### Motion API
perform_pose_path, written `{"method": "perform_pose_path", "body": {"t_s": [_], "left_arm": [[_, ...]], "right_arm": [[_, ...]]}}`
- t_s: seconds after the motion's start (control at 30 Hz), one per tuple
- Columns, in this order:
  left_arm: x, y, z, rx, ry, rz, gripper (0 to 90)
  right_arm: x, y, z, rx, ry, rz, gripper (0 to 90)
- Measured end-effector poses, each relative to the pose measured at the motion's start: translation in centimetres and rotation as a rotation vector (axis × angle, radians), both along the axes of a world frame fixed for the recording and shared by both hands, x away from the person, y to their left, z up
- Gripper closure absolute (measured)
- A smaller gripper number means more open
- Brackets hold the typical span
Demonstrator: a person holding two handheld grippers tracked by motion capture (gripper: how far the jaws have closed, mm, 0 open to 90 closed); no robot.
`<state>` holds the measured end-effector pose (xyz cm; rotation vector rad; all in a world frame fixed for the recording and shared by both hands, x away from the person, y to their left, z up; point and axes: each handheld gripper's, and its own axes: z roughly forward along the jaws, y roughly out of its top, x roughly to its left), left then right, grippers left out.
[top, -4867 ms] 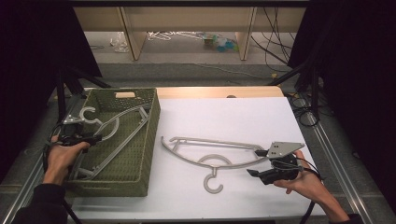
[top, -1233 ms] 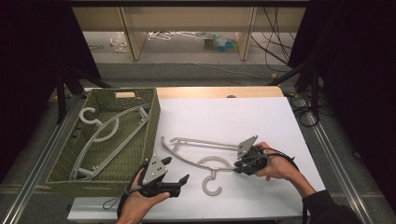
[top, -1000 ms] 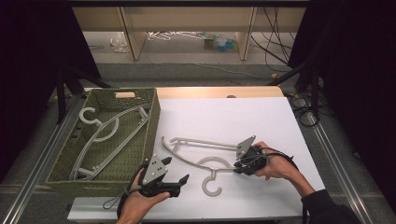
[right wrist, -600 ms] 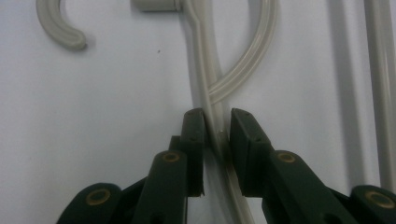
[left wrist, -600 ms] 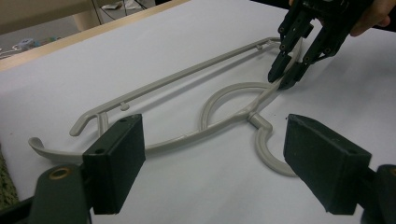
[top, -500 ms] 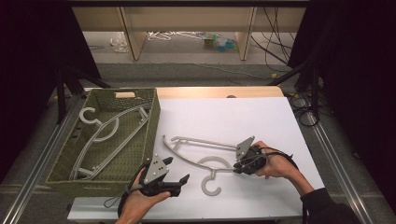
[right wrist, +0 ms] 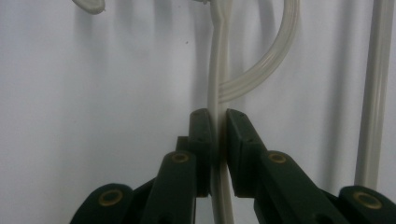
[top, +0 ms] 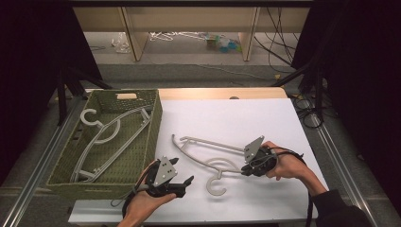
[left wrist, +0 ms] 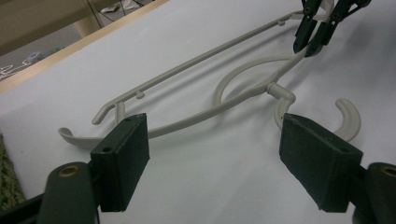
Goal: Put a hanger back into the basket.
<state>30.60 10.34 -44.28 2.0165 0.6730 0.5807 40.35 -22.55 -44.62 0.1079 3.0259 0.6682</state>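
Observation:
A pale grey plastic hanger [top: 213,144] lies flat on the white table [top: 246,118], hook [top: 215,187] toward the front edge. My right gripper [top: 243,171] comes in from the right and is shut on the hanger's curved arm [right wrist: 218,70], whose thin strip is pinched between the pads [right wrist: 236,140]. My left gripper [top: 183,170] rests at the front left, open. Its jaws have just been closing a little, with nothing between them. In the left gripper view [left wrist: 219,154] the hanger's neck [left wrist: 280,91] lies beyond the pads, and the right gripper [left wrist: 315,35] grips farther off.
A green woven basket [top: 153,132] stands on the table's left and holds a second grey hanger [top: 106,135]. Black cables [top: 307,109] run off the right edge. Metal rails flank the table, and shelving stands behind it.
Earlier my left hand was at the basket and has come to the table's front beside the hook. My right gripper has moved in onto the hanger's arm and closed on it.

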Motion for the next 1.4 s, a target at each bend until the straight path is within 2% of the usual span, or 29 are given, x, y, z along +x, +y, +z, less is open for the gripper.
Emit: {"method": "perform_pose_path", "body": {"t_s": [0.1, 0.17, 0.2, 0.23, 0.27, 0.33, 0.37, 0.4, 0.43, 0.63, 0.67, 0.7, 0.77, 0.83, 0.9, 0.97, 1.0, 1.07, 1.1, 1.13, 1.27, 1.4], "left_arm": [[0.0, -0.3, -0.1, 0.013, 0.0, -0.014, 24.4], [0.2, -0.5, -0.2, 0.054, -0.003, -0.039, 24.5], [0.2, -0.9, -0.3, 0.033, 0.003, -0.034, 24.5], [0.3, -0.9, -0.3, 0.056, 0.0, -0.043, 25.6], [0.4, -1.2, -0.3, 0.045, -0.004, -0.041, 25.8], [0.6, -1.7, -0.4, 0.104, -0.001, -0.087, 26.9], [0.7, -1.9, -0.4, 0.129, -0.006, -0.111, 34.6], [0.9, -2.2, -0.6, 0.146, -0.002, -0.127, 36.6], [1.1, -2.4, -0.7, 0.158, 0.001, -0.139, 34.3], [1.7, -3.8, -1.4, 0.232, -0.019, -0.162, 31.4], [1.8, -4.1, -1.5, 0.228, -0.02, -0.166, 30.9], [1.9, -4.4, -1.6, 0.245, -0.024, -0.174, 30.4], [2.1, -4.7, -1.8, 0.258, -0.027, -0.18, 30.0], [2.5, -5.3, -2.2, 0.271, -0.04, -0.2, 31.1], [3.0, -5.8, -2.6, 0.315, -0.04, -0.22, 31.5], [3.5, -6.3, -3.2, 0.346, -0.052, -0.23, 34.3], [3.7, -6.4, -3.3, 0.354, -0.049, -0.233, 35.8], [3.8, -6.6, -3.5, 0.357, -0.047, -0.243, 38.2], [3.9, -6.7, -3.5, 0.359, -0.044, -0.251, 42.6], [4.1, -6.8, -3.5, 0.374, -0.046, -0.257, 42.6], [4.2, -7.3, -3.7, 0.364, -0.073, -0.279, 46.6], [4.3, -7.8, -3.9, 0.396, -0.109, -0.307, 49.5]], "right_arm": [[-0.1, -0.1, 0.2, 0.004, -0.004, 0.004, 81.3], [-0.1, -0.2, 0.4, 0.003, -0.004, -0.004, 81.3], [0.0, -0.3, 0.5, 0.0, -0.009, 0.013, 81.3], [-0.3, -0.4, 0.7, -0.001, -0.006, 0.013, 81.3], [-0.3, -0.4, 0.8, 0.006, -0.003, 0.017, 81.3], [-0.4, -0.5, 1.0, 0.003, -0.011, 0.023, 81.3], [-0.5, -0.5, 1.1, 0.006, -0.014, 0.028, 81.3], [-0.6, -0.6, 1.2, 0.003, -0.009, 0.032, 81.3], [-0.6, -0.6, 1.2, 0.002, -0.014, 0.034, 81.3], [-1.3, -1.2, 2.1, 0.005, -0.018, 0.059, 81.3], [-1.4, -1.2, 2.2, 0.011, -0.016, 0.049, 81.3], [-1.4, -1.3, 2.3, 0.006, -0.026, 0.065, 81.3], [-1.7, -1.3, 2.3, 0.01, -0.016, 0.051, 81.3], [-2.0, -1.4, 2.6, 0.011, -0.019, 0.064, 81.3], [-1.9, -1.5, 2.6, 0.001, -0.036, 0.078, 81.3], [-2.1, -1.5, 2.7, 0.011, -0.028, 0.071, 81.3], [-2.1, -1.5, 2.7, 0.004, -0.036, 0.082, 81.3], [-2.3, -1.6, 2.8, 0.012, -0.02, 0.071, 81.3], [-2.3, -1.6, 2.8, 0.008, -0.022, 0.073, 81.3], [-2.3, -1.6, 2.8, 0.008, -0.022, 0.073, 81.3], [-2.3, -1.6, 2.8, 0.007, -0.017, 0.071, 81.3], [-2.3, -1.6, 2.8, 0.011, -0.015, 0.072, 81.2]]}}
